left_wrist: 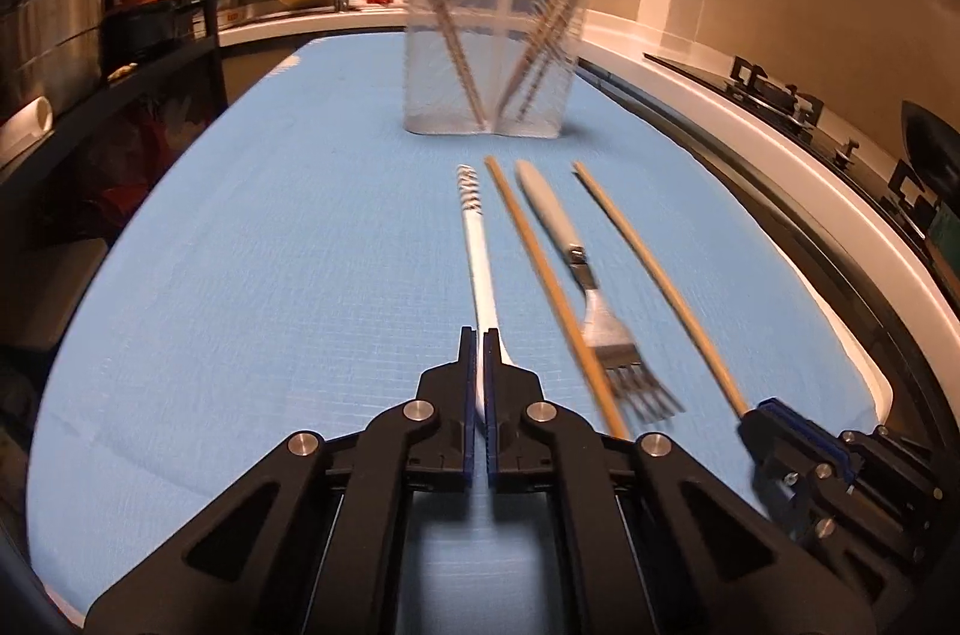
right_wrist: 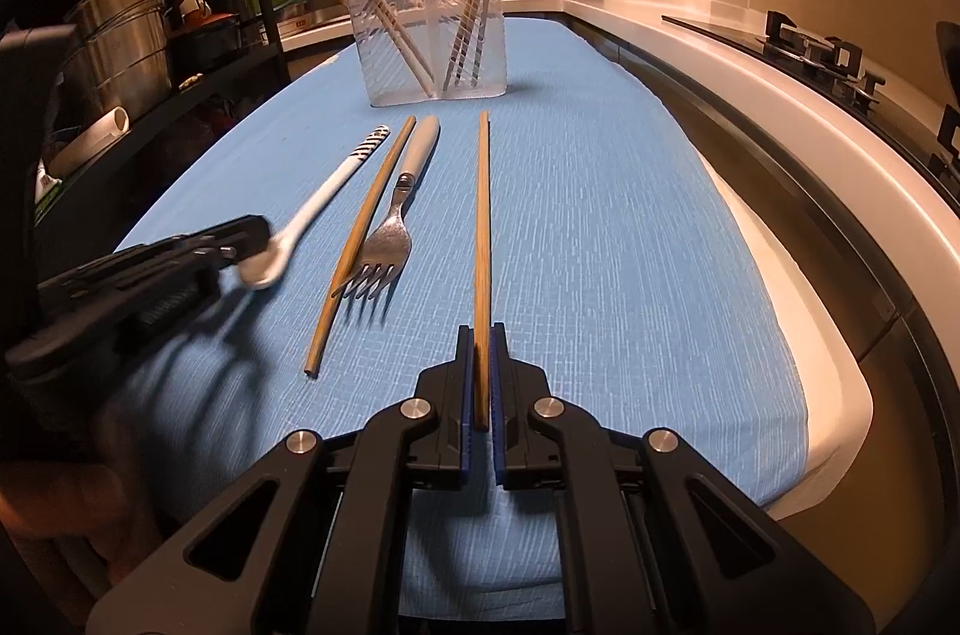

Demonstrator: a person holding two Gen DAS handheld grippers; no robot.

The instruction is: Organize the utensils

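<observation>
Left wrist view: the left gripper (left_wrist: 479,335) is clamped on the neck of a white spoon (left_wrist: 474,245), whose striped handle end points toward the clear holder (left_wrist: 492,41). The right wrist view shows the spoon's bowl at that gripper's tip, low over the blue cloth (right_wrist: 600,215); whether it has left the cloth cannot be told.

The right gripper (right_wrist: 480,335) is closed on the near end of a wooden chopstick (right_wrist: 482,227), which runs straight toward the holder. Gripping both pieces at the near end leaves their far ends free, which in my judgement suits dropping them upright into the holder.

The holder stands on the cloth-covered tabletop, beyond all the loose pieces, divided into two compartments. Chopsticks lean in both; no spoon or fork is seen inside.

Between the spoon and the held chopstick lie a second chopstick (right_wrist: 360,245) and a fork (right_wrist: 390,227), side by side and touching or nearly so, the fork's grey handle toward the holder. Both are untouched.

Assessment: sorting is partly done; four pieces remain outside the holder, two of them in hand.
</observation>
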